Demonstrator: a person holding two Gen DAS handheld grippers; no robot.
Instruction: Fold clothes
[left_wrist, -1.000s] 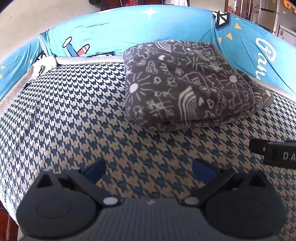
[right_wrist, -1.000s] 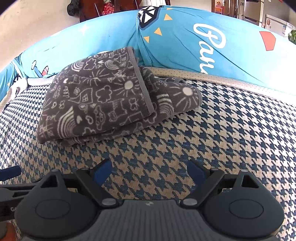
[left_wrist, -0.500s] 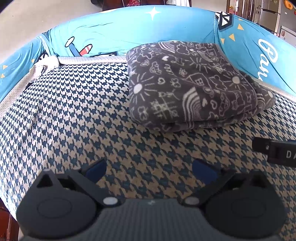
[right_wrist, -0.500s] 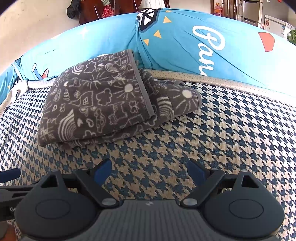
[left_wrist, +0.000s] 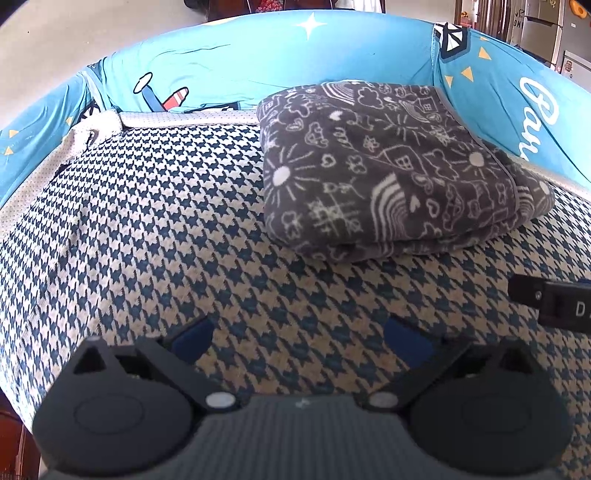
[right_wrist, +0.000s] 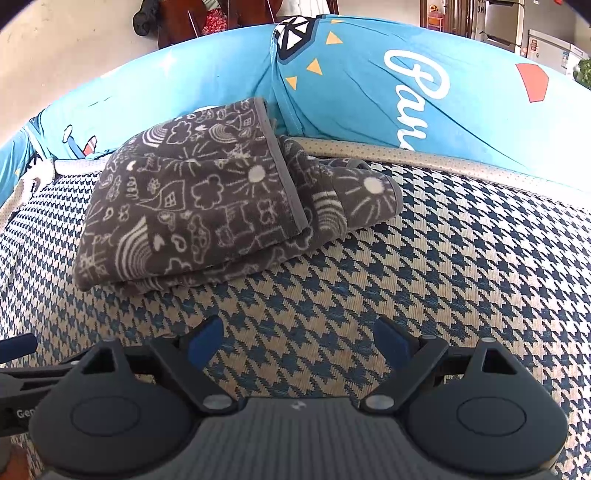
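Observation:
A dark grey cloth with white doodle drawings (left_wrist: 384, 173) lies folded into a thick rectangle at the back of the houndstooth-covered surface (left_wrist: 155, 229). In the right wrist view the same folded cloth (right_wrist: 207, 206) shows a hemmed edge on top and a lower layer sticking out to its right. My left gripper (left_wrist: 301, 341) stands open over bare houndstooth, well short of the cloth. My right gripper (right_wrist: 299, 345) is open too, with nothing between its blue-padded fingers, also short of the cloth.
A bright blue padded bumper (left_wrist: 229, 62) with cartoon prints and white script (right_wrist: 417, 92) walls the back and sides. Part of the right gripper (left_wrist: 554, 304) shows at the left wrist view's right edge. Furniture and a fridge stand beyond.
None of note: both grippers stay open in place, and the folded cloth lies as before, apart from a very slight shift of the views.

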